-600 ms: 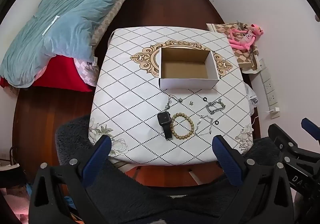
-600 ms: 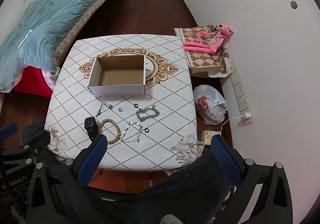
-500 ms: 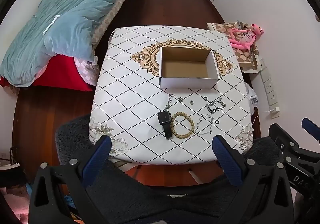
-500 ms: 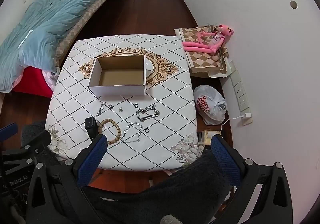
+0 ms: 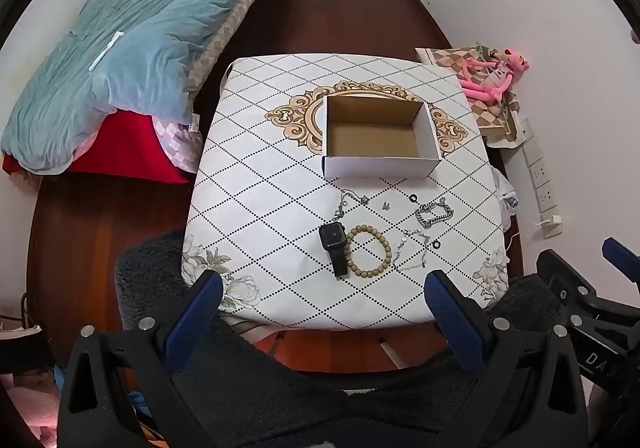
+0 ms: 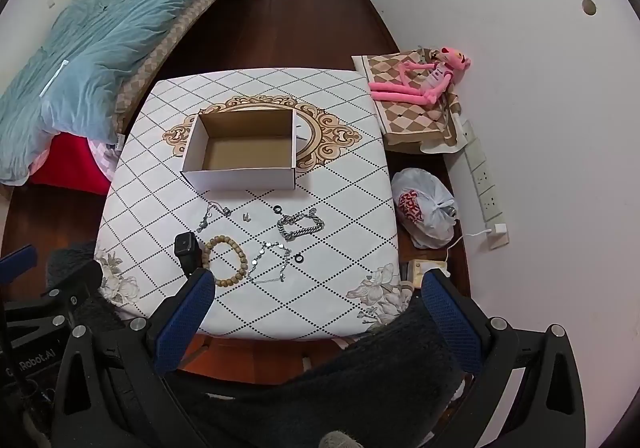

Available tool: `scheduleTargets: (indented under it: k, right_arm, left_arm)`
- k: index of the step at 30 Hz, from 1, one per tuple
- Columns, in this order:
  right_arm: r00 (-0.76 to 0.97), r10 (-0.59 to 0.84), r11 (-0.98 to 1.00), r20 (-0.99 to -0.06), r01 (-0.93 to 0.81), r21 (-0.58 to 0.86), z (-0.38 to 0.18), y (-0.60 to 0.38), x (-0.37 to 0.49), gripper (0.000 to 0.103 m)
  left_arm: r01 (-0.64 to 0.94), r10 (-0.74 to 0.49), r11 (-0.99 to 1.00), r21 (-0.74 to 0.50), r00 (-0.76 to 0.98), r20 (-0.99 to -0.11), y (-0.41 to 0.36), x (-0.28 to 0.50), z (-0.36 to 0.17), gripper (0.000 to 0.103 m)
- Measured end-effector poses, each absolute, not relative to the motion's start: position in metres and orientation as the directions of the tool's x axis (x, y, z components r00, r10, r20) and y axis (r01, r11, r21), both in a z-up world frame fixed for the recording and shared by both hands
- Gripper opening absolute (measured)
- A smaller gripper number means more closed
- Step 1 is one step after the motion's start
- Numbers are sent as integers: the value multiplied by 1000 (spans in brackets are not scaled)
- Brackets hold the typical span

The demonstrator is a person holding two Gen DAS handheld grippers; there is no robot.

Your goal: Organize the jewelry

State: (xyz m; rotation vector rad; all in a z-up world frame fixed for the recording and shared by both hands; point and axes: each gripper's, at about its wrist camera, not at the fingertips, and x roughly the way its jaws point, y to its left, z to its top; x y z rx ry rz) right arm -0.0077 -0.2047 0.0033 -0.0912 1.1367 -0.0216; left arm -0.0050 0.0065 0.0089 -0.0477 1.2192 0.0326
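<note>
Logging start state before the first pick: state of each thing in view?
cardboard box: open, empty, upright
smartwatch: flat on table, outside box
bead bracelet: on table, touching the watch
chain bracelet: on table, bunched
left hand-held gripper: open, empty
right hand-held gripper: open, empty
</note>
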Motion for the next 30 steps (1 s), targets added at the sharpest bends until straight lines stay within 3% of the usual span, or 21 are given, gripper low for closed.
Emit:
scheduleTargets:
  k: [30]
  right_arm:
    - [418, -61, 997, -907, -23, -77, 6, -209, -6, 103]
  left_arm:
    - [-43, 6, 999, -10, 350, -937, 0, -3, 10, 103]
